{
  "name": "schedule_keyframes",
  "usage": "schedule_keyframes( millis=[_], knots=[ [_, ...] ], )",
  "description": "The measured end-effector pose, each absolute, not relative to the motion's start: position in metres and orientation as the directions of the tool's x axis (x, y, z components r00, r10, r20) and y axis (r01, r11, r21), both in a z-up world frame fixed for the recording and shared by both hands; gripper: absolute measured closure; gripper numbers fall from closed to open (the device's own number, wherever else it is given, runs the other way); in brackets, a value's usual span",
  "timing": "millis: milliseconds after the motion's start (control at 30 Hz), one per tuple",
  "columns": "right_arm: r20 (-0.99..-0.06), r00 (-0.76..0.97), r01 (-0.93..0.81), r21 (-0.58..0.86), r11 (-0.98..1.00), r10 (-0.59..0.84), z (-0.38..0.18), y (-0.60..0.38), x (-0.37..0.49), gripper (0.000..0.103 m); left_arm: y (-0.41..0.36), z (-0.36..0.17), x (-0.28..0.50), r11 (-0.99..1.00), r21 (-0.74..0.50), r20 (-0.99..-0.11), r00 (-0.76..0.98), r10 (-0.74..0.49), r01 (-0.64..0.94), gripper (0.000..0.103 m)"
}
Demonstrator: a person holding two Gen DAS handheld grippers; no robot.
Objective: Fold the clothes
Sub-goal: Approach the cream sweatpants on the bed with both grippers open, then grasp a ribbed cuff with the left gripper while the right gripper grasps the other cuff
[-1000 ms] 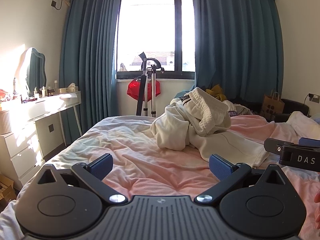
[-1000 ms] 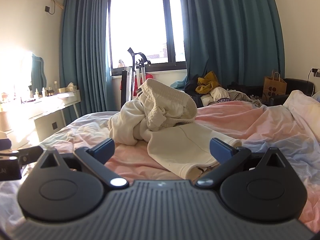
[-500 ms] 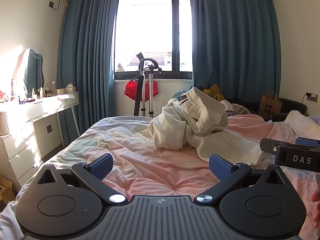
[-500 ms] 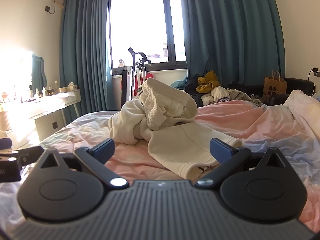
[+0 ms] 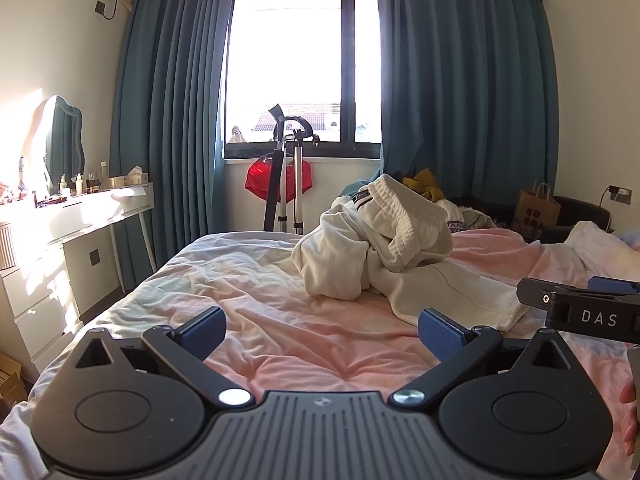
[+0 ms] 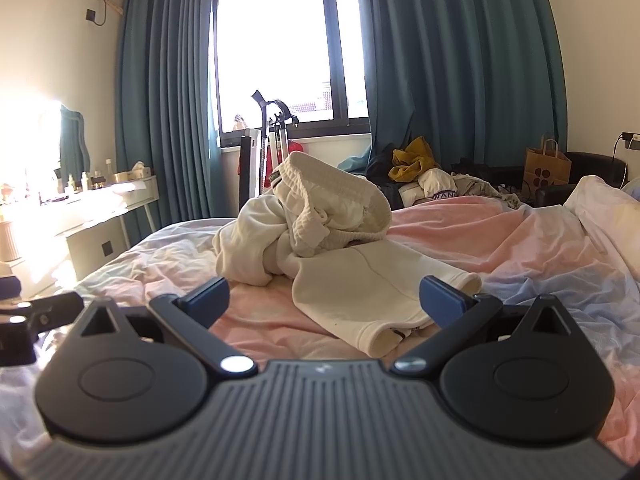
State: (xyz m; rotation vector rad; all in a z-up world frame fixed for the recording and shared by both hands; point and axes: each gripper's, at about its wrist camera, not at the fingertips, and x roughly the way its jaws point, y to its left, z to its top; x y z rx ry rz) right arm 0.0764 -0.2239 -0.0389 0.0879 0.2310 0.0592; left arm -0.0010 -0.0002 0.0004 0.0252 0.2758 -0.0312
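Note:
A crumpled heap of cream-white clothes (image 5: 380, 248) (image 6: 320, 240) lies in the middle of the bed, one flat leg or sleeve reaching toward me. My left gripper (image 5: 322, 330) hovers open over the pink sheet, short of the heap and to its left. My right gripper (image 6: 324, 300) is open too, with the hem of the flat cream part just beyond and between its blue pads (image 6: 440, 300). Neither holds anything. The right gripper's black body (image 5: 580, 312) shows at the right edge of the left wrist view.
The bed (image 5: 280, 320) has a wrinkled pink sheet. A white dresser (image 5: 80, 216) with bottles stands at the left. A metal stand (image 5: 286, 176) is under the window. More clothes (image 6: 424, 168) and a paper bag (image 6: 548, 166) lie behind the bed at right.
The left wrist view has shifted slightly, so the heap sits a little further left and lower. The right gripper has barely moved. Both stay open.

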Motion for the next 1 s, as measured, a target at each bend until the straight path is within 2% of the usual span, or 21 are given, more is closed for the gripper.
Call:
schedule_keyframes(
  millis=[400,567,700,867,1000],
  knots=[
    [-0.241,0.968,-0.03,0.135,0.99,0.062,-0.038,-0.229,0.075,0.0,-0.006,-0.003,0.001,0.998,0.044,-0.278,0.96,-0.036,0.05,0.0],
    [-0.253,0.967,0.04,0.112,0.993,-0.011,-0.037,-0.228,0.072,0.0,-0.013,-0.002,0.02,0.996,0.056,-0.309,0.95,-0.052,0.072,0.0],
    [-0.258,0.963,0.103,0.1,0.99,-0.074,-0.039,-0.233,0.074,0.0,-0.019,0.008,0.06,0.997,0.028,-0.355,0.933,-0.062,0.077,0.0],
    [-0.301,0.947,0.16,0.124,0.979,-0.117,-0.048,-0.244,0.083,0.0,-0.033,0.021,0.149,0.998,-0.02,-0.415,0.908,-0.058,0.055,0.003],
    [-0.33,0.938,0.163,0.144,0.976,-0.108,-0.06,-0.247,0.097,0.0,-0.056,0.028,0.232,0.998,-0.04,-0.425,0.903,-0.065,0.052,0.004]
  ],
)
